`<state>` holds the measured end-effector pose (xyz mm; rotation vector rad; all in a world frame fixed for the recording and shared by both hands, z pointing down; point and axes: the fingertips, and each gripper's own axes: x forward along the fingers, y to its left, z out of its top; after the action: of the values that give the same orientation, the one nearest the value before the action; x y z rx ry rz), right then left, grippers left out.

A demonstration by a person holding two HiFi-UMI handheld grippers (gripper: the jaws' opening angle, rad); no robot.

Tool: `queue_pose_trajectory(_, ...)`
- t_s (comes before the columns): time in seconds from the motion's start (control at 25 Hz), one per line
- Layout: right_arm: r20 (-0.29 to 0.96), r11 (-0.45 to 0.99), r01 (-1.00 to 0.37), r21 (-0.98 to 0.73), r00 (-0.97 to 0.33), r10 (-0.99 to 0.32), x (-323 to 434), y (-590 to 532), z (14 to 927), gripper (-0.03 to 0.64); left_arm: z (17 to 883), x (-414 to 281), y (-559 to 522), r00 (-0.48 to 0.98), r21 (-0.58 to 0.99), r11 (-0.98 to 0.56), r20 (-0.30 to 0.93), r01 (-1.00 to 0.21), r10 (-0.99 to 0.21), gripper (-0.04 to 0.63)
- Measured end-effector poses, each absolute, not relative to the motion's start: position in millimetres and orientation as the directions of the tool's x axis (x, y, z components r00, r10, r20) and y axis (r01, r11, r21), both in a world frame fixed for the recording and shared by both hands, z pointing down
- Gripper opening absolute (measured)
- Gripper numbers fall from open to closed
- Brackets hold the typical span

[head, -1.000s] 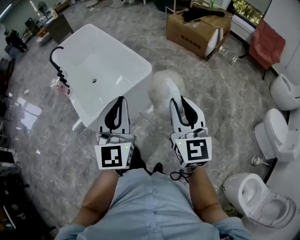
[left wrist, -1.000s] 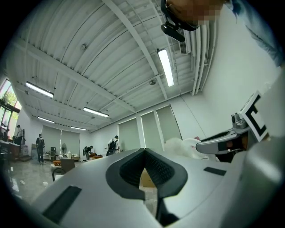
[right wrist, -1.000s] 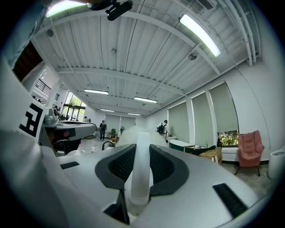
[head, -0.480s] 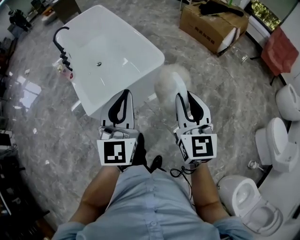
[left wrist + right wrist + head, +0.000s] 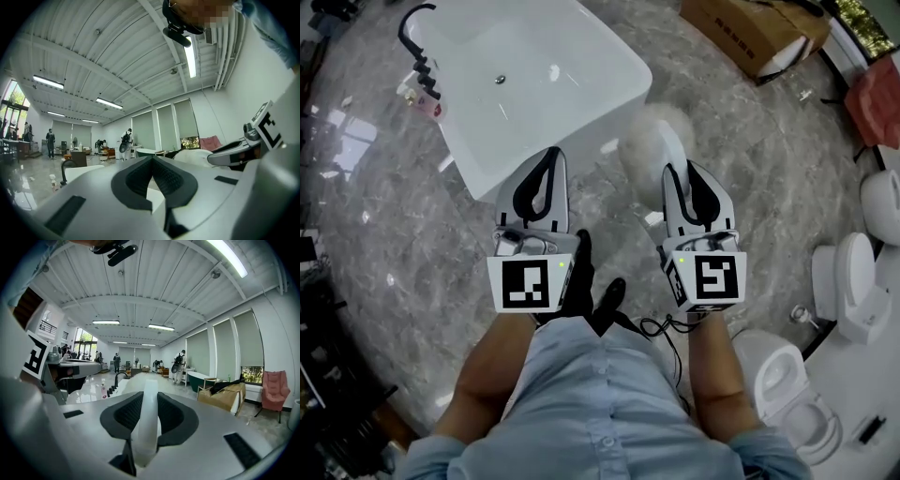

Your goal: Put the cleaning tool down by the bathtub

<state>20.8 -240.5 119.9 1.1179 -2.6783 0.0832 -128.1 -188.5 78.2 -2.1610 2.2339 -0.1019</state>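
The cleaning tool [image 5: 649,142] is a fluffy white duster head on a white handle [image 5: 147,414]. My right gripper [image 5: 680,175] is shut on that handle, and the head sticks out forward above the floor, just off the bathtub's near corner. The white bathtub [image 5: 572,131] lies ahead and to the left, with a black faucet [image 5: 417,28] at its far end. My left gripper [image 5: 547,159] hovers beside the tub's near end, shut with nothing between its pads. In the left gripper view the fluffy head [image 5: 197,154] shows beside the right gripper [image 5: 234,152].
A cardboard box [image 5: 750,33] stands on the marble floor at the back right, with a red chair [image 5: 881,89] beyond it. White toilets [image 5: 853,281] [image 5: 787,394] line the right side. A small bottle [image 5: 422,94] sits by the faucet. People stand far off in the hall.
The bathtub has slid up and to the right in the head view and the toilets have shifted lower. Both grippers keep their pose, and the right one still holds the tool.
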Motion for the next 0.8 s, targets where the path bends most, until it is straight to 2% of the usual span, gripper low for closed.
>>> queue_pose_trajectory(0.8,0.395,0.728,-0.685,0.033,-0.660,-0.638,-26.3,-288.9,262.1,0.101,228.4,-175.3,-231.0,-0.004,-0.032,-0.002,0.192,-0.999,-0.981,0.015)
